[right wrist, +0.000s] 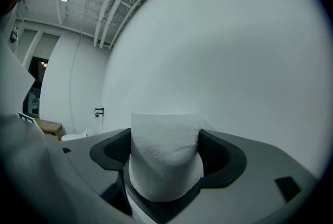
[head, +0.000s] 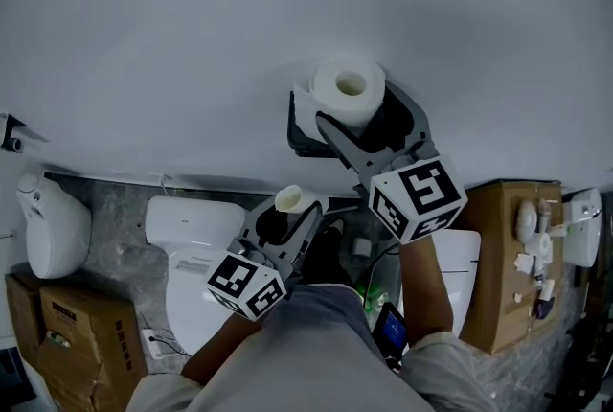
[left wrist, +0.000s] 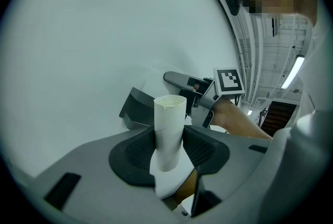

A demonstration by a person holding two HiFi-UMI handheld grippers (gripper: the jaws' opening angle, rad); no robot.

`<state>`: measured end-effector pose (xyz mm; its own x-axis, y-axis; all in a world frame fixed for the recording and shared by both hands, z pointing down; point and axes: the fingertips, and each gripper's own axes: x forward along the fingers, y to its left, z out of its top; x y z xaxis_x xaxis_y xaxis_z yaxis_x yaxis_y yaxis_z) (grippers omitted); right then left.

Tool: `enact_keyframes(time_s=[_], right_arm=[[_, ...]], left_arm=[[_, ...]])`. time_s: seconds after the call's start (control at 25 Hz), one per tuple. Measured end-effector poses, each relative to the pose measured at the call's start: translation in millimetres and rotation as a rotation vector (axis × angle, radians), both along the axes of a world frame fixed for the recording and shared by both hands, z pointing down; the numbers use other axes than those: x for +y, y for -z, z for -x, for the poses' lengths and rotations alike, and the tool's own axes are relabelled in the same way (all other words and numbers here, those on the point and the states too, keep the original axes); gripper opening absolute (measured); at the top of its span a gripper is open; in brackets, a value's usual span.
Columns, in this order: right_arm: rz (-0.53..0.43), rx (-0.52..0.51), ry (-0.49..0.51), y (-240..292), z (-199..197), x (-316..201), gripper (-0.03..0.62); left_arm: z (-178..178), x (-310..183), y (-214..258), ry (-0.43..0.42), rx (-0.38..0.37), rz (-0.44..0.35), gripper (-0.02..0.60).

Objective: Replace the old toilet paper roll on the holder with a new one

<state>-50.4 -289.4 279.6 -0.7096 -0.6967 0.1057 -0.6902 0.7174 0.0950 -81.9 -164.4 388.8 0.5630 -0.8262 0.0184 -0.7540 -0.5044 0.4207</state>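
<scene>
White wall (head: 192, 36) fills most of what I see, with a white toilet (head: 187, 252) low down on the floor. My right gripper (head: 364, 115) has its jaws spread wide, pads against both sides of the full white toilet paper roll (head: 347, 90), which sits right at the black wall-mounted holder (head: 305, 137). My left gripper (left wrist: 169, 149) is half closed, clamping the bare pale cardboard tube (left wrist: 169, 121) upright, apart from the holder.
</scene>
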Motion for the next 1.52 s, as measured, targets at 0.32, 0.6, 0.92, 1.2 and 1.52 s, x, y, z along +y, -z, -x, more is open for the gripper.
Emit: enact_keyframes(time_s=[0.32,0.6,0.92,1.2,1.52], right_arm=[[0.031,-0.024,-0.024,2,0,2,0.385],[0.081,-0.105,0.002,8,-9,10,0.385],[0.1,-0.178,-0.012,14,-30,21,0.385],[0.118,-0.233,-0.054,19,-63,29,0.385],[0.142,-0.309,-0.118,22,-101,34,0.385]], left_arm=[[5,2,4,0.009,0.023,-0.011,0.161],[4,5,8,0.018,0.026,-0.016,0.161],[-4,6,10,0.001,0.029,-0.02,0.161],[-24,9,11,-0.063,0.029,-0.033,0.161],[-47,8,13,-0.118,0.034,-0.026,0.161]])
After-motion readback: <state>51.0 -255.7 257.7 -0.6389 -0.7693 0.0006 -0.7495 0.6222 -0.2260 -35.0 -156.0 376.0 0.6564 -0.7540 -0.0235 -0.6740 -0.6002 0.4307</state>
